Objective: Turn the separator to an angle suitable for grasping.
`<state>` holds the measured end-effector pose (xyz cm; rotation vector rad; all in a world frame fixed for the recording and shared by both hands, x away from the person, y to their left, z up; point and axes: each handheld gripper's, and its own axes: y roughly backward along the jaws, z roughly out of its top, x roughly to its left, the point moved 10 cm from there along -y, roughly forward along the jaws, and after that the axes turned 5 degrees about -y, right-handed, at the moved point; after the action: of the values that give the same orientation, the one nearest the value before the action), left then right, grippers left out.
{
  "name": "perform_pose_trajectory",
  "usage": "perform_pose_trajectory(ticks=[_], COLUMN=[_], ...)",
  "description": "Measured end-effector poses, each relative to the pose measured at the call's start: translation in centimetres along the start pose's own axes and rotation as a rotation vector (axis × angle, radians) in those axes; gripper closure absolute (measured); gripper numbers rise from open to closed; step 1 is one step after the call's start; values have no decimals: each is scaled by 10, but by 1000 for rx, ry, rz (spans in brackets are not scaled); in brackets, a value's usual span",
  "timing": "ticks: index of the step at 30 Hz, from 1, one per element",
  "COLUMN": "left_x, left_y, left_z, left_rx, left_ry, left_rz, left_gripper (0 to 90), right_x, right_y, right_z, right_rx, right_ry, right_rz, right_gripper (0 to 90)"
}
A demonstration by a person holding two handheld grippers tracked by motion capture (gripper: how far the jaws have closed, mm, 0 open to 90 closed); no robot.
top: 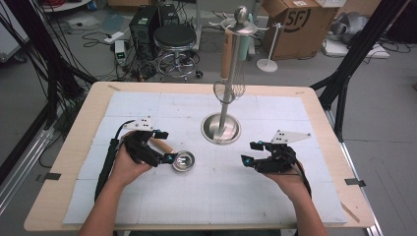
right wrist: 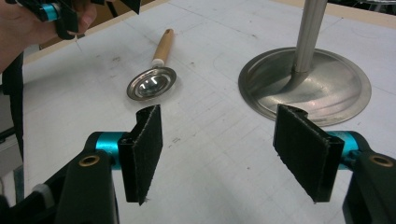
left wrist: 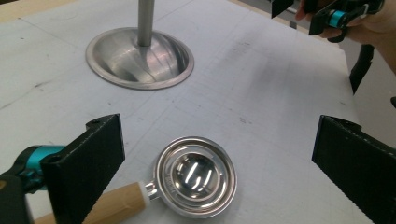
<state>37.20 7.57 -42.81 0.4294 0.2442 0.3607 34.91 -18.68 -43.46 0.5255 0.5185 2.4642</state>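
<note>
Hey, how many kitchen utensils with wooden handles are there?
2: a small round steel strainer lying on the table by the left tool, and a wire whisk hanging on the steel stand. Others may be hidden.

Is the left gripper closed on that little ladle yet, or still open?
Open. The left gripper's jaws stand wide apart, with the ladle lying flat on the table between them, untouched.
</note>
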Motion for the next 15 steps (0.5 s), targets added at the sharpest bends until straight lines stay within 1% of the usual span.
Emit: perform_pose_trajectory(ticks=[2, 5, 8, 9, 11, 12, 15], left_x=[6, 14, 21, 24, 29, 32, 38], left_y=[2, 3, 0, -1, -6, -8, -15], left_z=[4, 6, 5, 2, -6, -11, -21], left_rx=[12, 51, 63, 72, 116, 140, 187], left_ry=[-9, -19, -3, 1, 11, 14, 24], left_rz=[14, 36, 42, 44, 57, 64, 74], left_gripper=[29, 29, 29, 29, 29, 29, 29], right_x=[-1, 0, 0, 0, 0, 0, 1], right_y=[1, 1, 1, 1, 0, 0, 0], right_z=[0, 0, 0, -1, 0, -1, -1], right_rx=[-3, -4, -2, 3, 0, 3, 5], right_ry=[1, -1, 3, -2, 9, 5, 1], right_rz=[-1, 1, 3, 5, 6, 8, 6], right_gripper=[326, 325, 325, 325, 325, 326, 326])
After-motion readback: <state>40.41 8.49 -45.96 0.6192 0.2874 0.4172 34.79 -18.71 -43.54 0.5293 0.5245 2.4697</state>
